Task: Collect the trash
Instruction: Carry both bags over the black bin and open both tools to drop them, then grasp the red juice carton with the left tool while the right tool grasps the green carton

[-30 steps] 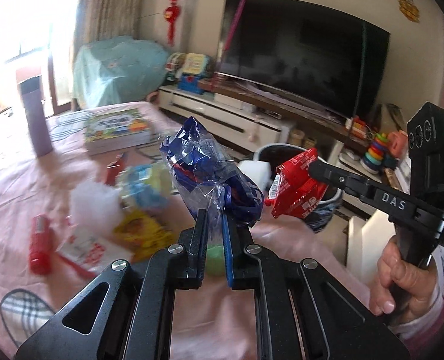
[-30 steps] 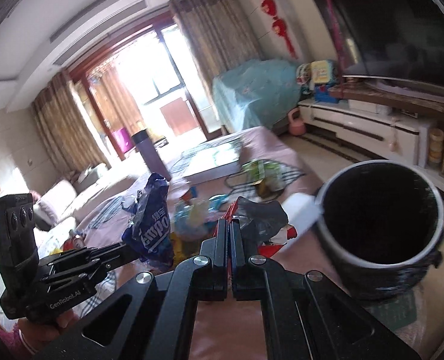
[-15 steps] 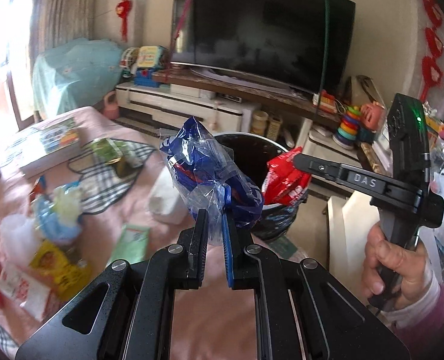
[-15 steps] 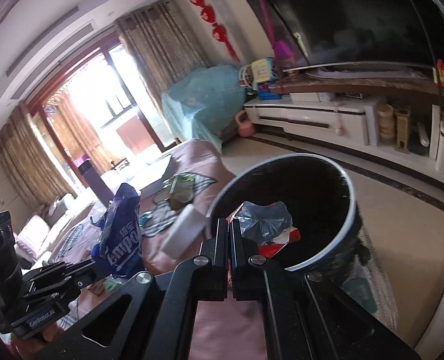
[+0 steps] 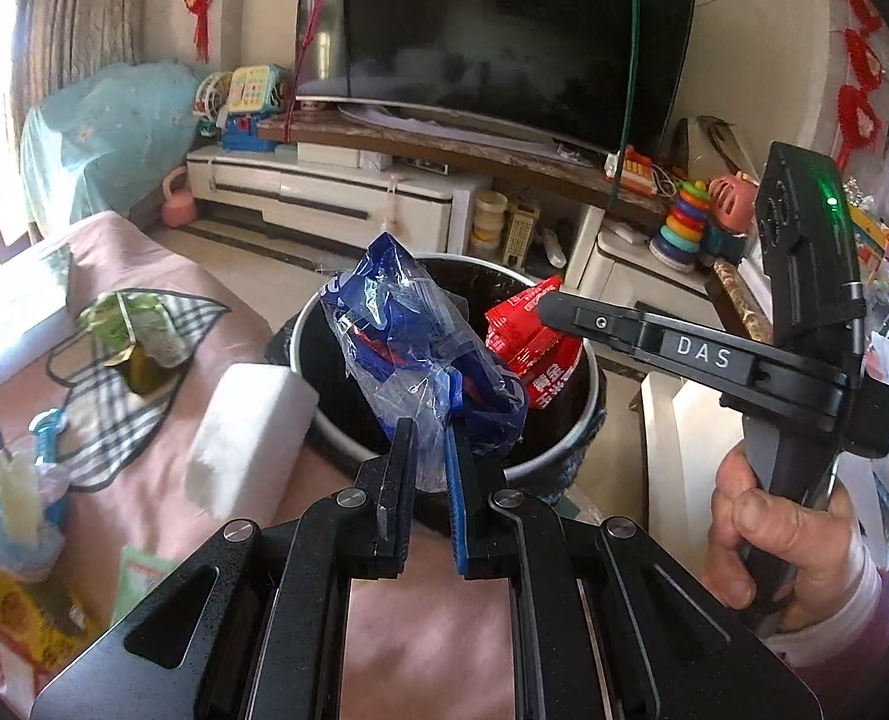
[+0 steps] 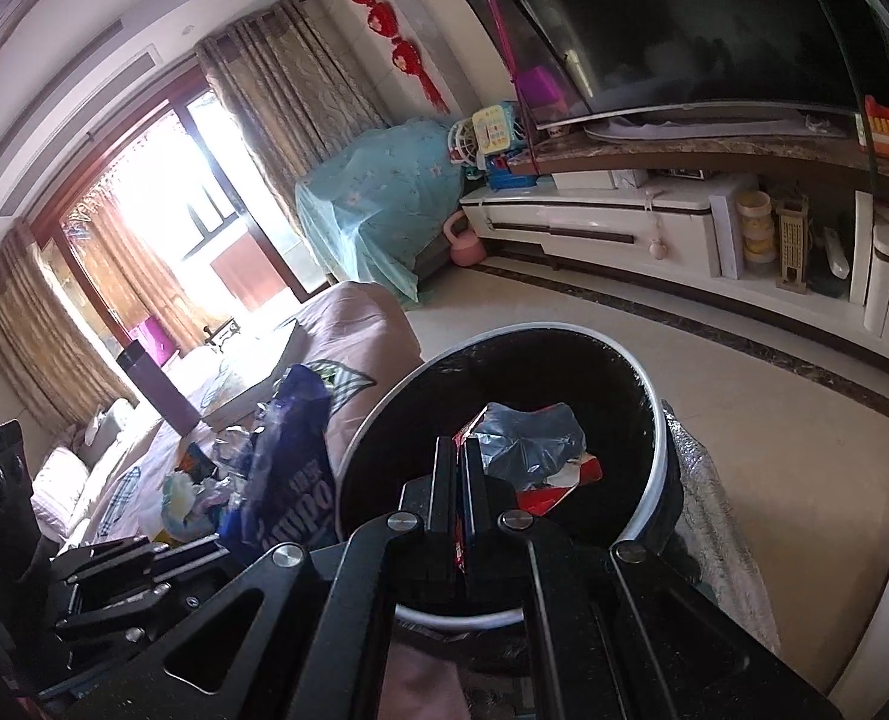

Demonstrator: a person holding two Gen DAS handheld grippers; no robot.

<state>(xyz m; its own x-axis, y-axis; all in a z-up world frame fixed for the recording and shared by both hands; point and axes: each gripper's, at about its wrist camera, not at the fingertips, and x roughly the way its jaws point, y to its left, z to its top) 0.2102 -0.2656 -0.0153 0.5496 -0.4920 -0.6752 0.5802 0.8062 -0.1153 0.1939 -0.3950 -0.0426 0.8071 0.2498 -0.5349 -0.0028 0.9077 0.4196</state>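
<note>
Left gripper (image 5: 429, 450): jaws clamped on a crumpled blue and clear plastic wrapper (image 5: 411, 342), which stands up from the jaws over the near rim of the trash bin (image 5: 582, 420). Right gripper (image 6: 457, 468): jaws closed tight on a red snack wrapper (image 6: 534, 450) with a silver inner side, held over the open mouth of the bin; in the left wrist view the same red wrapper (image 5: 528, 348) hangs from the jaw tips inside the bin's rim line, just beside the blue wrapper. A hand (image 5: 780, 546) with a pink and white sleeve grips the right gripper's handle. Trash bin: round, white rim, black liner, dark inside, standing at the edge of a surface covered with a pink cloth (image 5: 216, 324). Remaining on the cloth, well apart from the bin: a white foam block (image 5: 246, 426) nearest the rim, a green crumpled wrapper (image 5: 138, 330) on a checked patch, a yellow packet (image 5: 30, 624), pale blue and white scraps (image 5: 18, 510) at the left edge. Background: large dark television (image 5: 492, 36) on a low white cabinet (image 5: 336, 192), a stacking-ring toy (image 5: 684, 222), a teal cover (image 5: 102, 132) over furniture, red wall hangings
</note>
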